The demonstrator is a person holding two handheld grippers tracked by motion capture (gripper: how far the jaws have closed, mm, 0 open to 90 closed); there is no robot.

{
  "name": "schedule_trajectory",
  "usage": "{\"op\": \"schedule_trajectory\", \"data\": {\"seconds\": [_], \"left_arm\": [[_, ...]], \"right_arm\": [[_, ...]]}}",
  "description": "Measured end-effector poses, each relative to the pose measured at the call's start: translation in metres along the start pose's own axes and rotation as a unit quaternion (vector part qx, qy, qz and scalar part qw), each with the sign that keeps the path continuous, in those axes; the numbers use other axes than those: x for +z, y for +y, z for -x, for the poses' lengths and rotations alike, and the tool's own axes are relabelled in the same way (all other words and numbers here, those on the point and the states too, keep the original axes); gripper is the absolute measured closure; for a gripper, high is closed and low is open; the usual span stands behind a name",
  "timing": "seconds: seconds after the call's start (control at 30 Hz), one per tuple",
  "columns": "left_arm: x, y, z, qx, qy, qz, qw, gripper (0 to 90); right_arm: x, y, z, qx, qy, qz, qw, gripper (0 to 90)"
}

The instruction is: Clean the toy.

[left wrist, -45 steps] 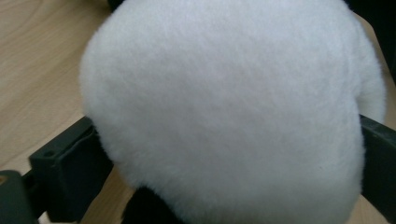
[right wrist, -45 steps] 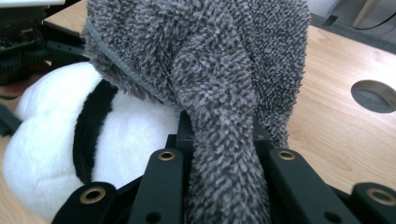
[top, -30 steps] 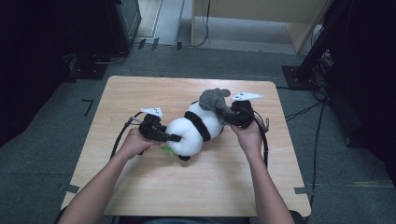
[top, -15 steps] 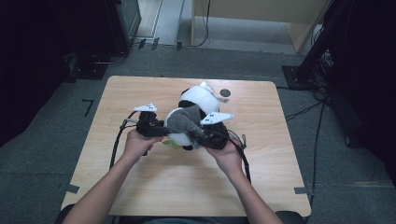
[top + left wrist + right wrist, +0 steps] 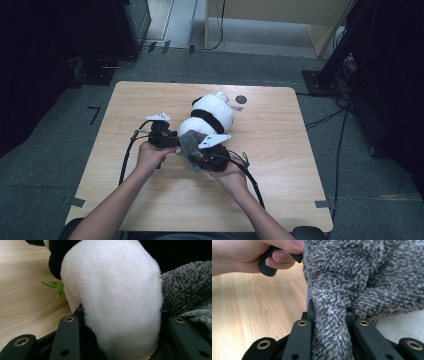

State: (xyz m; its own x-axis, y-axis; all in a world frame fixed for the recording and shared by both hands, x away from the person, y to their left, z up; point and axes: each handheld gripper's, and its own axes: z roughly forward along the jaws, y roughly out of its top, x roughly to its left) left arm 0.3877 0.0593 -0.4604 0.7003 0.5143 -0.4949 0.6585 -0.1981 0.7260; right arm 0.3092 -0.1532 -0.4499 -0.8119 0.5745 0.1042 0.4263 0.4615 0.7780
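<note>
While the black-and-white panda plush (image 5: 210, 116) lies on its side near the middle of the worktop (image 5: 280, 150), its far end pointing toward one o'clock, a grey fuzzy cloth (image 5: 192, 144) is draped against its near end. In the left gripper view the left claw (image 5: 122, 340) pinches a bulge of the plush's white fur, its two black jaws pressing in from either side; a small green leaf (image 5: 53, 285) sticks out at nine o'clock from the fur. In the right gripper view the right claw (image 5: 331, 340) is pressed together on a fold of the grey cloth, at five o'clock from the plush in the high view. A dark round mark (image 5: 241, 99) sits on the worktop at two o'clock from the plush.
</note>
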Motion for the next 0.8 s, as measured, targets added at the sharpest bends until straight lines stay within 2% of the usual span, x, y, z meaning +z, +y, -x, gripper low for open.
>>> {"op": "schedule_trajectory", "data": {"seconds": [0.2,0.3,0.33,0.37,0.4,0.47,0.53,0.6,0.67,0.73,0.8], "left_arm": [[0.004,-0.001,0.000,-0.010,0.010,-0.002,0.9999,51.0],[0.002,0.000,-0.005,-0.033,0.002,0.012,0.9994,50.6],[0.000,0.001,-0.007,-0.045,-0.007,0.024,0.9987,50.5],[-0.003,0.002,-0.007,-0.047,-0.013,0.032,0.9983,50.6],[-0.005,0.003,-0.006,-0.042,-0.012,0.036,0.9984,50.6],[-0.008,0.004,-0.005,-0.043,-0.012,0.038,0.9983,50.5],[-0.009,0.004,-0.007,-0.054,-0.017,0.041,0.9975,50.5],[-0.010,0.004,-0.010,-0.076,-0.030,0.046,0.9956,50.5],[-0.011,0.004,-0.009,-0.085,-0.042,0.055,0.9939,50.4],[-0.013,0.005,-0.006,-0.080,-0.049,0.062,0.9937,50.3],[-0.015,0.006,-0.004,-0.068,-0.051,0.062,0.9944,50.2]], "right_arm": [[0.003,-0.004,0.005,-0.002,0.002,-0.008,1.0000,77.2],[0.007,-0.005,0.003,-0.013,0.006,-0.035,0.9993,77.2],[0.009,-0.006,0.002,-0.017,0.003,-0.052,0.9985,77.2],[0.012,-0.007,0.000,-0.024,-0.012,-0.064,0.9976,77.3],[0.012,-0.008,0.000,-0.020,-0.019,-0.057,0.9980,77.4],[0.012,-0.007,0.006,0.010,-0.008,-0.039,0.9991,77.8],[0.013,-0.007,0.006,0.003,-0.013,-0.032,0.9994,77.8],[0.016,-0.009,0.006,-0.001,-0.022,-0.049,0.9986,77.8],[0.021,-0.014,0.011,0.014,-0.029,-0.062,0.9976,77.8],[0.023,-0.022,0.022,0.038,-0.037,-0.062,0.9967,77.8],[0.021,-0.025,0.031,0.062,-0.038,-0.048,0.9962,77.9]]}}
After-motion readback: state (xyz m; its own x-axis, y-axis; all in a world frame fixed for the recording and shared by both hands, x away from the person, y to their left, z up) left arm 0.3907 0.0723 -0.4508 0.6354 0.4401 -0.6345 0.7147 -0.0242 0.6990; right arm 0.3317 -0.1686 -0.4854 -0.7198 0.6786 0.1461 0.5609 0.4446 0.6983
